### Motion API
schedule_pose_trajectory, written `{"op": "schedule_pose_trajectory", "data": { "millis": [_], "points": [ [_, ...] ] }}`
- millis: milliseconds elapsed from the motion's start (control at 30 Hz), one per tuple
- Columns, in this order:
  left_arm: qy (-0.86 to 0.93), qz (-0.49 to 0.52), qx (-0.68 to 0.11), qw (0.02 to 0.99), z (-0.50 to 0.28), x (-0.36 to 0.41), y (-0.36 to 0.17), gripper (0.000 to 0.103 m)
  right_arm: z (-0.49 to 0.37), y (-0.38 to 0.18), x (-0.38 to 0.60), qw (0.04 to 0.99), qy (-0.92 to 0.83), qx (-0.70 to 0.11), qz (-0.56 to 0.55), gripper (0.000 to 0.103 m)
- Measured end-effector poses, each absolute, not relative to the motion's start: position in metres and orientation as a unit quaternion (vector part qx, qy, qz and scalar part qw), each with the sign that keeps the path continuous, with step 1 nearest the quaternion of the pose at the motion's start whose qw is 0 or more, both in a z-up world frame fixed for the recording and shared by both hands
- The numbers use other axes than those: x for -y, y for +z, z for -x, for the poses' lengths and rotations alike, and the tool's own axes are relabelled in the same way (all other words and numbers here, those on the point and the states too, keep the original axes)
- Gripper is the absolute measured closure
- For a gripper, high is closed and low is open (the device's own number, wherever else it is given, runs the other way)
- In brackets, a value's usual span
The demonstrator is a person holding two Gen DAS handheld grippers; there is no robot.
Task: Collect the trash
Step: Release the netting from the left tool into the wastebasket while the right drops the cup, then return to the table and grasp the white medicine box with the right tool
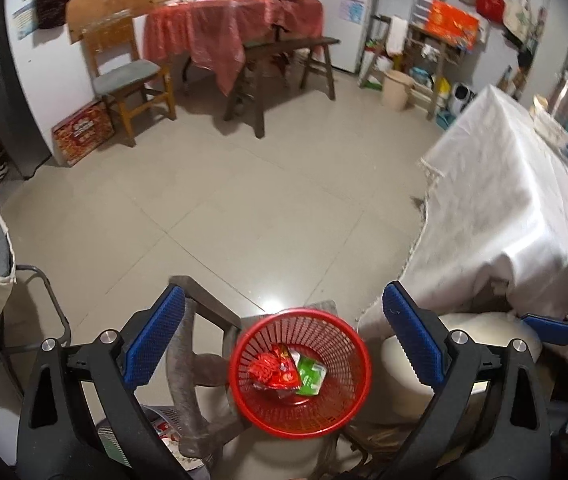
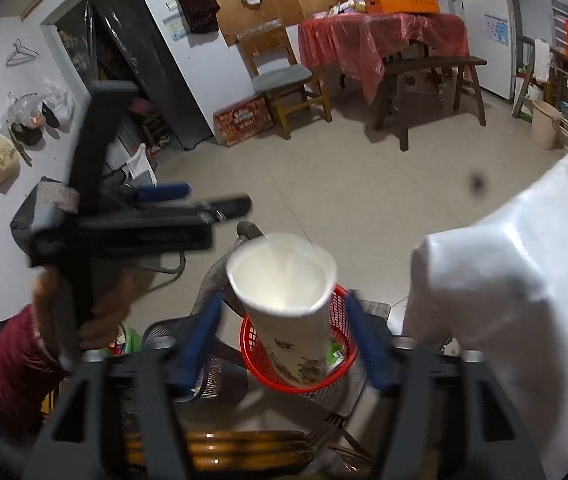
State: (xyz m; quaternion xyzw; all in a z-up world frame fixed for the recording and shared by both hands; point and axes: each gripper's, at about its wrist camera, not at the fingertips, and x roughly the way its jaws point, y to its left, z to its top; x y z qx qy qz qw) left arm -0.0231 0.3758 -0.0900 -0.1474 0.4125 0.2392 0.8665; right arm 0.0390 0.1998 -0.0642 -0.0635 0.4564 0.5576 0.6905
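Note:
A red plastic trash basket (image 1: 325,416) stands on the floor below my left gripper (image 1: 284,340), which is open and empty above it. Inside lie a red snack wrapper (image 1: 274,370) and a green packet (image 1: 311,376). In the right wrist view a white paper cup (image 2: 284,292) hangs between the blue fingers of my right gripper (image 2: 284,344), mouth toward the camera, over the same basket (image 2: 337,376). The fingers stand wider than the cup and do not clearly touch it. The left gripper (image 2: 156,208) shows at the left, held by a hand.
A table under a white cloth (image 1: 515,208) fills the right side, with colourful items at its far edge. A white round stool (image 1: 479,344) sits by the basket. Across the tiled floor stand a wooden chair (image 1: 128,76), a bench and a red-draped table (image 1: 236,24). A beige bucket (image 1: 395,88) stands far right.

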Motion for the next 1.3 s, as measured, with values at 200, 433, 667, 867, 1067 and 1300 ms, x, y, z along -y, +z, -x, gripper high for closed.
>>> {"op": "schedule_pose_trajectory", "data": {
  "millis": [200,433,667,867,1067,1300],
  "points": [
    [0.238,0.138,-0.402,0.874,0.025,-0.369,-0.077,0.007,-0.046,-0.050,-0.169,0.721,0.536,-0.435,0.054,0.025],
    [0.209,0.119,-0.403,0.883,0.012,-0.341,-0.070,0.007,-0.058,-0.049,-0.134,0.738,0.515,-0.434,0.036,0.025],
    [0.177,0.106,-0.395,0.895,0.000,-0.308,-0.054,0.007,-0.067,-0.036,-0.088,0.767,0.493,-0.411,0.013,0.025],
    [0.149,0.086,-0.392,0.904,-0.013,-0.270,-0.048,0.007,-0.076,-0.031,-0.041,0.795,0.463,-0.393,-0.010,0.024],
    [0.115,0.073,-0.394,0.909,-0.033,-0.228,-0.049,0.007,-0.095,-0.035,0.018,0.819,0.420,-0.387,-0.044,0.024],
    [0.071,0.088,-0.398,0.910,-0.065,-0.186,-0.055,0.007,-0.128,-0.043,0.075,0.850,0.362,-0.379,-0.062,0.024]
  ]
}}
